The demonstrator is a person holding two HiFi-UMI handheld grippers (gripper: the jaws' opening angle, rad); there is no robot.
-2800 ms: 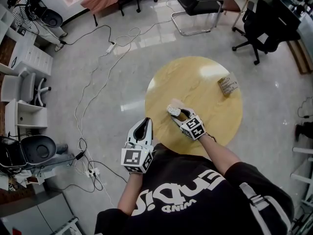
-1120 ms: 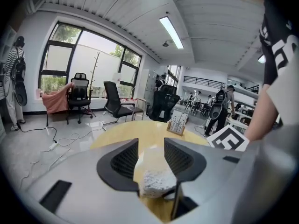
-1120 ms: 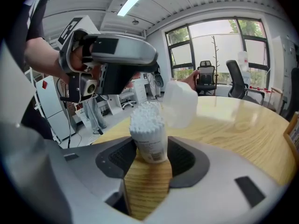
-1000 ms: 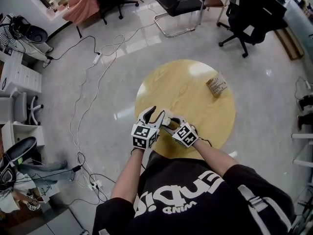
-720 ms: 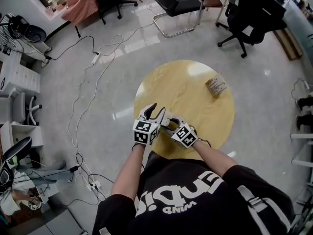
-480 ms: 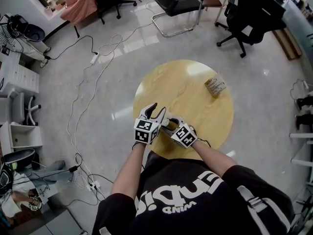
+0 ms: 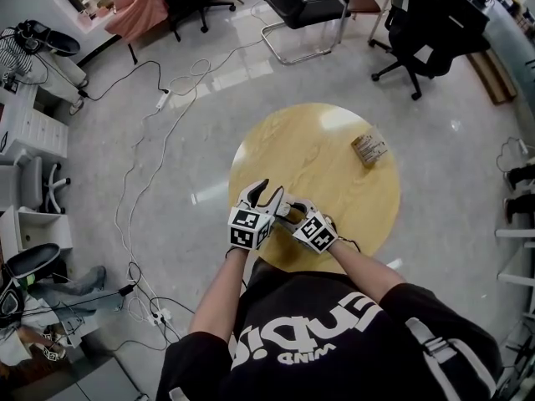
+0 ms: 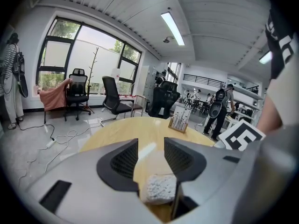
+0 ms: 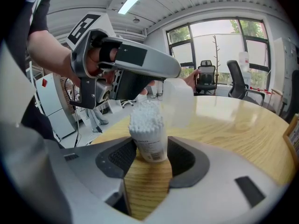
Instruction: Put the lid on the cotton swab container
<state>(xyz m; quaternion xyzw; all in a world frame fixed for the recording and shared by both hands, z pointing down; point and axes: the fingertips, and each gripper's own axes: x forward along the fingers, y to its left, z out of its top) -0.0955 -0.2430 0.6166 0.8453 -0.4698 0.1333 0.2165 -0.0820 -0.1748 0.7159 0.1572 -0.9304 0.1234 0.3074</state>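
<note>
An open cotton swab container (image 9: 150,141) with white swab tips (image 9: 145,112) at its top stands on the round wooden table (image 7: 334,157). My right gripper (image 9: 150,160) is shut on its labelled body. My left gripper (image 7: 267,195) is close on its left and holds a clear plastic lid (image 9: 180,101) level with the swab tips, just beside and behind them. In the left gripper view the lid (image 8: 148,149) shows as a glassy patch between the pads, with the swab tips (image 8: 161,188) low in the gap. In the head view the container (image 7: 287,210) sits between both grippers.
A small wooden holder (image 7: 369,149) stands at the table's far right, also seen in the left gripper view (image 8: 180,123). Office chairs (image 7: 305,7) and cables (image 7: 167,98) are on the floor beyond the table. People (image 8: 219,111) stand in the far background.
The left gripper came from off the table's near edge up beside the right gripper and the container. Over the last second both grippers have barely moved.
</note>
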